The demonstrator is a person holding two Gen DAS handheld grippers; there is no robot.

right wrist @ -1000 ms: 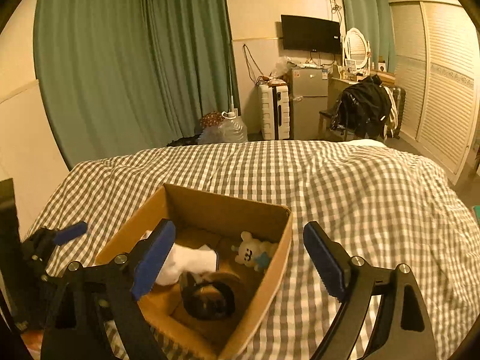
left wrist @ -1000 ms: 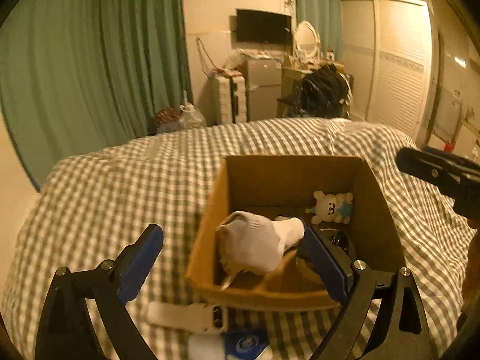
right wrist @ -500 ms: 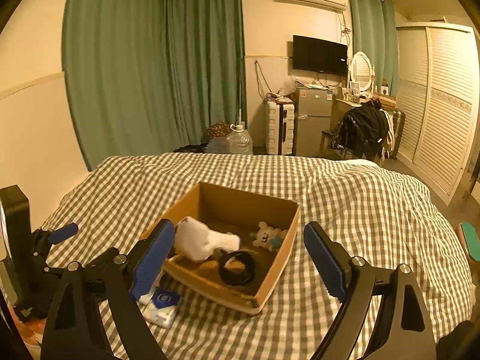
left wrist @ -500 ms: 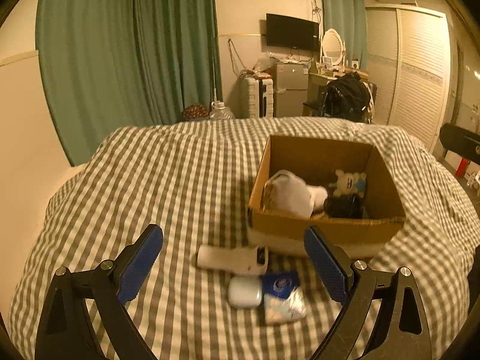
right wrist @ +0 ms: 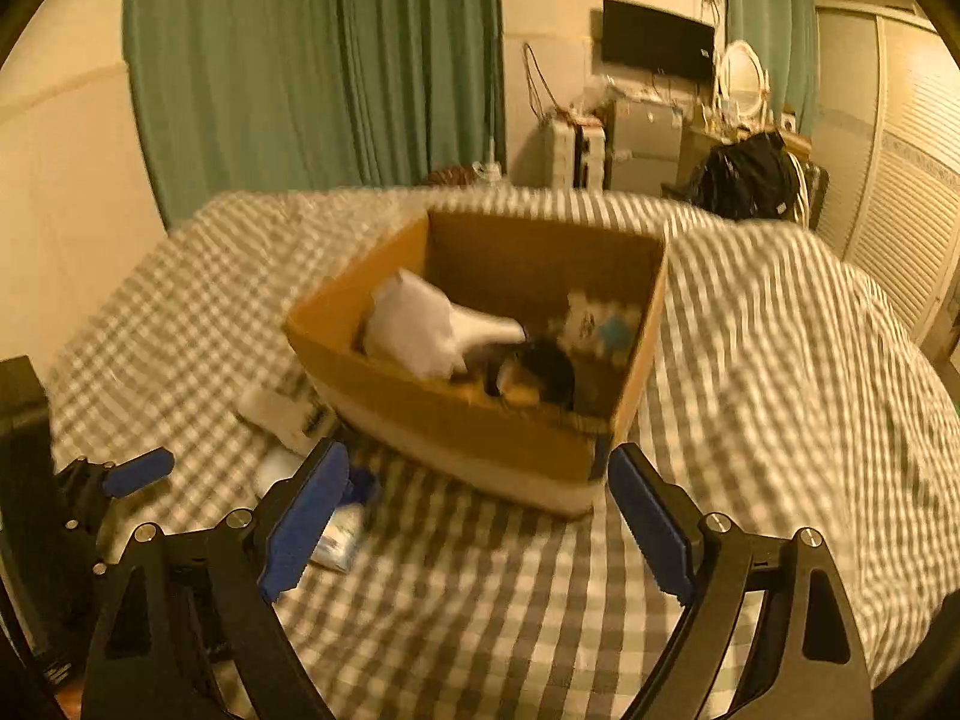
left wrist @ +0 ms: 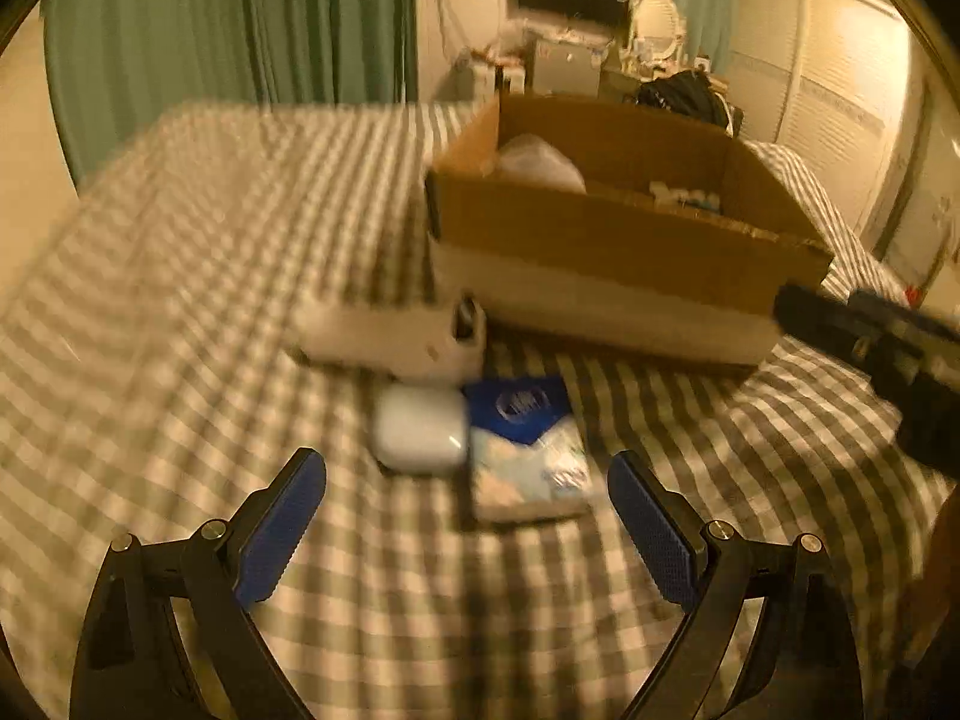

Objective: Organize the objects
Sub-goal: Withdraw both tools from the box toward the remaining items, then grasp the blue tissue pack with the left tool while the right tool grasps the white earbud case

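On the checked bedspread (left wrist: 180,276) your cardboard box (left wrist: 600,246) sits open-topped, and 3 loose items lie just in front of its near wall. Your left gripper (left wrist: 468,531) hangs low over the bedding with its 2 blue-padded fingers spread wide and nothing between them; the white earbud-type case (left wrist: 420,429) and the blue-and-white packet (left wrist: 528,450) lie side by side ahead of that gap, touching or nearly so. A white oblong device (left wrist: 384,336) lies beyond them, close against the box; blur prevents me from confirming contact. Your right gripper (right wrist: 480,525) is likewise spread wide and carries nothing, its fingers framing the near corner of the box (right wrist: 480,426) from above. Inside the box, from the right wrist view, you have a white sock (right wrist: 432,324) at the left, a dark ring-shaped item (right wrist: 540,369) in the middle and a small white plush toy (right wrist: 594,318) toward the far right. Both views are motion-blurred, so finer detail on the packet and device cannot be read.
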